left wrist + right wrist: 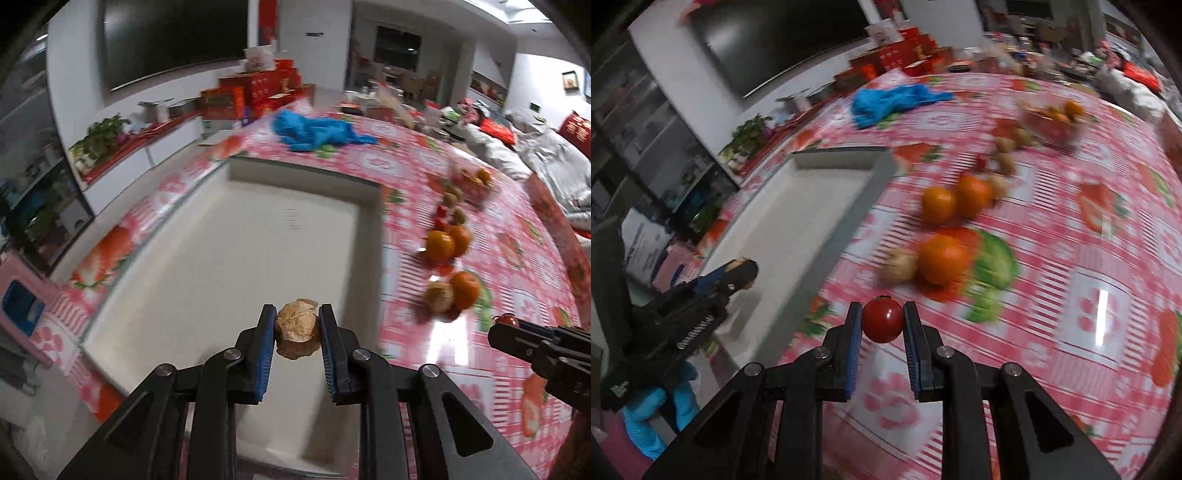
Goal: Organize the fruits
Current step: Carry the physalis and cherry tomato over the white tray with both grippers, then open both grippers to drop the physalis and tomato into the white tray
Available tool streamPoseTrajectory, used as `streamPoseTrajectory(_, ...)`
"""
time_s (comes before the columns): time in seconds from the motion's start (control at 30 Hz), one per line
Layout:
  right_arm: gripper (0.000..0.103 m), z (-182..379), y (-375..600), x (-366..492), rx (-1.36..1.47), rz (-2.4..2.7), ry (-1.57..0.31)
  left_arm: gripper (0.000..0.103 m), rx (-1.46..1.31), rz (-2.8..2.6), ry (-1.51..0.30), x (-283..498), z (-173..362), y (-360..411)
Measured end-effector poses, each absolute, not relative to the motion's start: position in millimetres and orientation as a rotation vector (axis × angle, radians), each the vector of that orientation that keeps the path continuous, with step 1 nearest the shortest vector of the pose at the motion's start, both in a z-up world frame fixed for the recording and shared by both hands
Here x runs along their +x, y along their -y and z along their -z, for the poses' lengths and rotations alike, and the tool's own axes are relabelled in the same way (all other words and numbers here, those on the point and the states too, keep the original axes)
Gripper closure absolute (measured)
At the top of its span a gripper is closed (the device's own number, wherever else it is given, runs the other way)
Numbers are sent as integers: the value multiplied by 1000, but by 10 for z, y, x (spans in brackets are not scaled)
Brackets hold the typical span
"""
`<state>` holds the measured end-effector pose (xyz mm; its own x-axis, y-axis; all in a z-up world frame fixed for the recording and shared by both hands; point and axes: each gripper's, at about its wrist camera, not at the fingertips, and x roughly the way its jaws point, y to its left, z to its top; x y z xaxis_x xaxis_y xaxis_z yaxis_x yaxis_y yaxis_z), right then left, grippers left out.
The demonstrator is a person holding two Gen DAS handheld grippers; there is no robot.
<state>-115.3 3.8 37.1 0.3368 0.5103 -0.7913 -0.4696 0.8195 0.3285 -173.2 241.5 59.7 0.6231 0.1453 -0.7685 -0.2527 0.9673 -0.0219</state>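
Two grippers each carry one small fruit at this moment. The left gripper (297,325) is clamped on a brown, rough-skinned round fruit (297,328), maybe a longan or a walnut; it is hard to tell which. This fruit hangs above the near part of the white tray (177,295), inside its rim, so it seems that the left one only has to lower and release.

The right gripper (882,321) is clamped on a small red tomato (882,320). It hovers above the pink patterned tablecloth (1071,258), to the right of the tray, outside its right wall (849,221). The tray therefore lies to the left of this gripper and a little ahead. The tray's long axis runs away from the cameras, so its right wall faces the right gripper along its whole length.

The left gripper is clearly nearer to the tray floor, which looks bare. The right one probably must pass over the wall and keep apart from the left one, which already stands at the near end.

To the right of the tray, further out, several oranges (942,258) and small brown fruits (903,264) wait in a loose row on the cloth. A blue cloth (317,129) lies beyond the tray's far edge.
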Motion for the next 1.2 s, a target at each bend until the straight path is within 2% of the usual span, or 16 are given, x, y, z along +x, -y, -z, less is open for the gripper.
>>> streamPoseTrajectory(0.33, 79, -383, -948, -1191, -17, -791, -1069, 78, -174, -351, -898, -1803, -464, -2929)
streamPoseTrajectory(0.77, 77, -184, -1221, -1190, -113, -794, -1112, 78, -160, -390, -934, -1796, -324, -3032)
streamPoseTrajectory(0.83, 70, -189, -1228, -1192, -119, -797, -1110, 78, -158, -388, -938, -1793, -313, -3025)
streamPoseTrajectory(0.9, 54, -204, -1243, -1197, -119, -807, -1106, 78, -155, -390, -942, -1796, -305, -3016)
streamPoseTrajectory(1.03, 47, -264, -1243, -1213, -130, -797, -1075, 77, -166, -402, -957, -1792, -278, -3034)
streamPoseTrajectory(1.07, 44, -280, -1225, -1210, -122, -798, -1073, 69, -172, -401, -963, -1785, -267, -3044)
streamPoseTrajectory(1.1, 39, -300, -1205, -1205, -115, -799, -1070, 56, -177, -401, -967, -1789, -266, -3051)
streamPoseTrajectory(1.13, 36, -326, -1188, -1212, -110, -798, -1063, 21, -180, -415, -964, -1799, -274, -3057)
streamPoseTrajectory(1.17, 26, -359, -1156, -1212, -116, -777, -1049, 10, -174, -455, -941, -1834, -303, -3060)
streamPoseTrajectory(1.2, 22, -375, -1135, -1214, -117, -769, -1043, 10, -165, -476, -915, -1862, -336, -3053)
